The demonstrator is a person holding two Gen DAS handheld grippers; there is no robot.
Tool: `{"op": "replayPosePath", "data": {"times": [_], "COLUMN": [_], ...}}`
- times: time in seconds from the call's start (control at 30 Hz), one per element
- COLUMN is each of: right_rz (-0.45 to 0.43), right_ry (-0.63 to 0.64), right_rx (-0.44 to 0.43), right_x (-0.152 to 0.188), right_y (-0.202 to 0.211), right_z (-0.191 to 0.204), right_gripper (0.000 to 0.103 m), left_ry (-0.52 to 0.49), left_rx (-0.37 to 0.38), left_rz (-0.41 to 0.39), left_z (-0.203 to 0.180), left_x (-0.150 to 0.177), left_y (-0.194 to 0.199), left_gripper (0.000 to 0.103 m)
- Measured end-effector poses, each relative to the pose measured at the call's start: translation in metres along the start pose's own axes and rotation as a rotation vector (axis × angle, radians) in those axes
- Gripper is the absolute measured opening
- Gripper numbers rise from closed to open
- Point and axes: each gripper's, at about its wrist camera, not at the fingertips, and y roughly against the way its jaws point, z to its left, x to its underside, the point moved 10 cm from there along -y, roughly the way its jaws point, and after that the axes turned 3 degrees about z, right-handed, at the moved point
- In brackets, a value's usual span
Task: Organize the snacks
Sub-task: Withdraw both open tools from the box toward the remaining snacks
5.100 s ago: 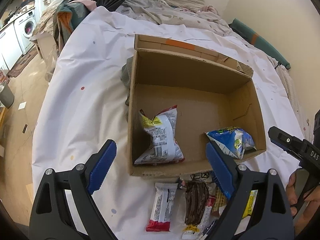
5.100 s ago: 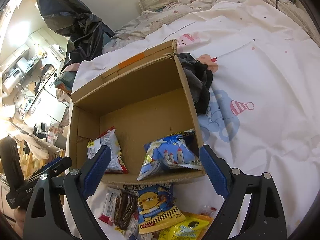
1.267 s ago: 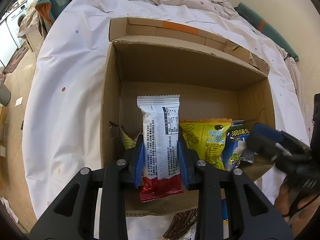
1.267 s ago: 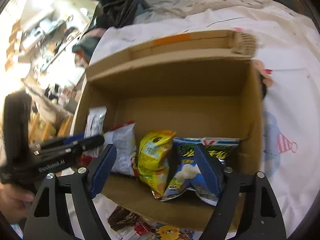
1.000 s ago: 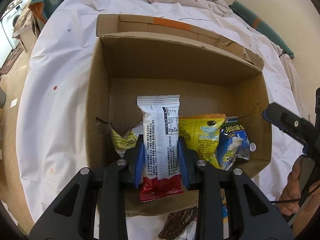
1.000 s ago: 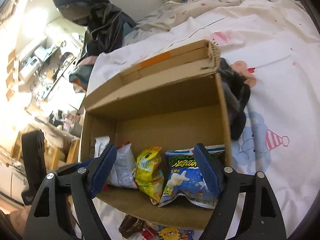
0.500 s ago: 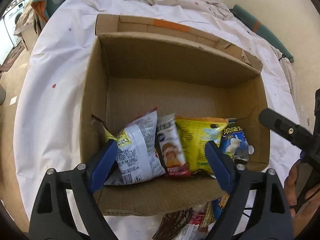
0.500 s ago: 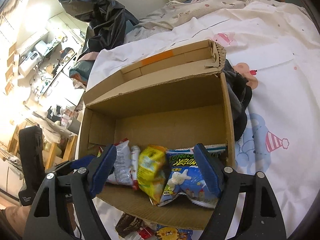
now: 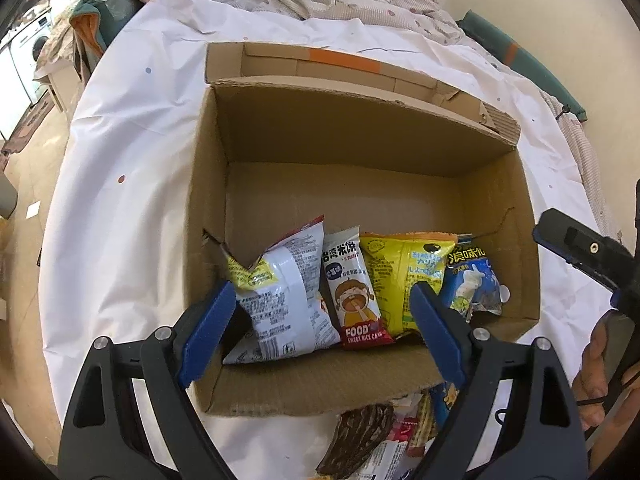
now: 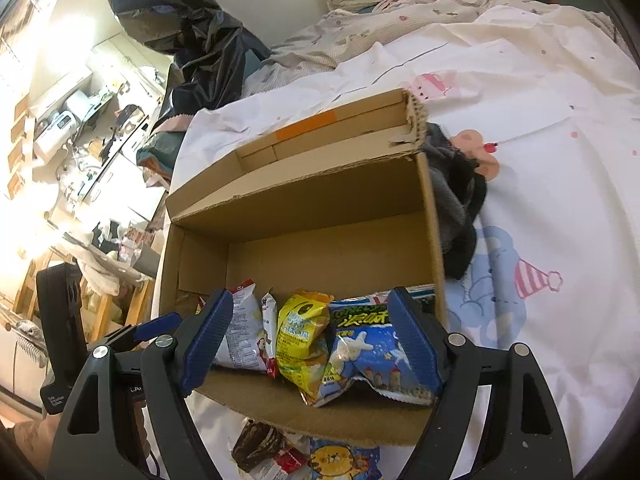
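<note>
Snacks stand in a row along the near wall of an open cardboard box (image 9: 352,196), which sits on a white bed sheet (image 9: 132,128) printed with small dots and cartoon figures. Rumpled bedding (image 10: 400,12) lies at twelve o'clock beyond the box, and a dark cloth (image 10: 456,200) is bunched against the box's outer wall at three o'clock in the right wrist view.

Inside the box, from nine o'clock toward three o'clock in the left wrist view, are a white crisp bag (image 9: 280,292), a narrow rice cake packet (image 9: 354,288) with a red bottom edge, a yellow packet (image 9: 404,276) and a blue packet (image 9: 474,280). They lean against one another, each touching its neighbour. The far half of the box floor is bare cardboard.

At six o'clock, outside the box on the sheet, lie more loose snacks, among them a brown wrapper (image 9: 360,436) and a blue packet with a cartoon cat (image 10: 340,456).

The left gripper (image 9: 320,332) hangs over the near wall with its blue jaws spread wide and nothing between the pads; the white bag and rice cake packet lie just beyond them. The right gripper (image 10: 308,340) is likewise released, jaws wide, over the yellow and blue packets, gripping nothing. A hand (image 9: 600,364) holds it at four o'clock in the left wrist view.
</note>
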Motion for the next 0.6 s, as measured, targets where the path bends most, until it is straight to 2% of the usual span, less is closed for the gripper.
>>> {"op": "replayPosePath", "data": {"times": [0.23, 0.33, 0.6], "right_rz": [-0.025, -0.03, 0.013], "right_ry": [-0.009, 0.001, 0.015], "right_rx": [0.027, 0.055, 0.103], "right_x": [0.013, 0.024, 0.067], "right_y": [0.024, 0.032, 0.045], "right_z": [0.0, 0.0, 0.003], "right_gripper": [0.082, 0.082, 0.082], "left_ry": [-0.033, -0.054, -0.04], "left_rx": [-0.003, -0.031, -0.031], "left_rz": [-0.017, -0.039, -0.008], "left_z": [-0.002, 0.0, 0.007], "left_x": [0.013, 0.021, 0.046], "left_y": [0.02, 0.03, 0.041], "left_gripper": [0.087, 0.087, 0.087]}}
